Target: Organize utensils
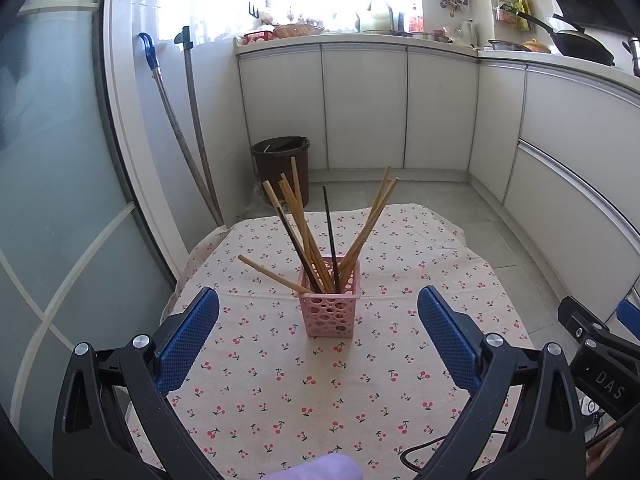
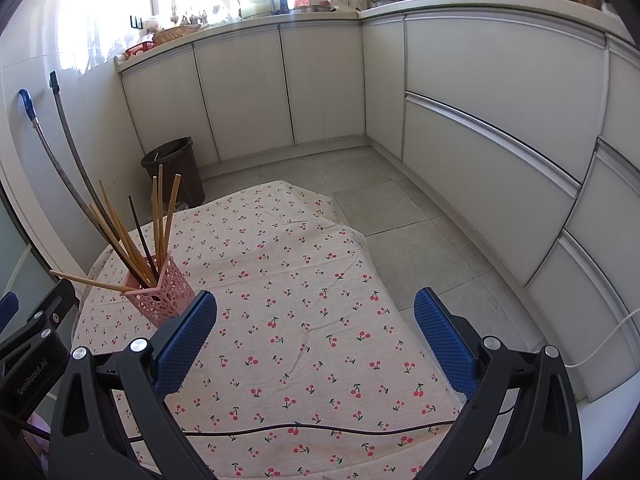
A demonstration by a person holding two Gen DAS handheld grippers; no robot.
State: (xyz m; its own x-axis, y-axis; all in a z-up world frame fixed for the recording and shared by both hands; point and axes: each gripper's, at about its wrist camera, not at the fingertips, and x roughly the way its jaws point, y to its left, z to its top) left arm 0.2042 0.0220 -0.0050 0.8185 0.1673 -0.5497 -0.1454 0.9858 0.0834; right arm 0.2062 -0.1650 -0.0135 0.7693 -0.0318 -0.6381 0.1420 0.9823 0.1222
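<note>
A pink perforated holder (image 1: 330,307) stands upright on the cherry-print tablecloth (image 1: 304,380). Several chopsticks (image 1: 304,232), mostly wooden and a few dark, stand in it and fan outward. One wooden chopstick (image 1: 272,273) lies almost flat over the holder's left rim. My left gripper (image 1: 318,312) is open and empty, with the holder just beyond its fingertips. My right gripper (image 2: 316,312) is open and empty over bare cloth (image 2: 304,320); the holder (image 2: 160,300) with its chopsticks (image 2: 136,236) stands to its left, beside the left finger.
A dark waste bin (image 1: 283,166) stands on the tiled floor past the table's far edge. White cabinets (image 1: 360,104) run along the back and right. Two long-handled tools (image 1: 188,136) lean on the left wall. A black cable (image 2: 304,428) crosses the near cloth.
</note>
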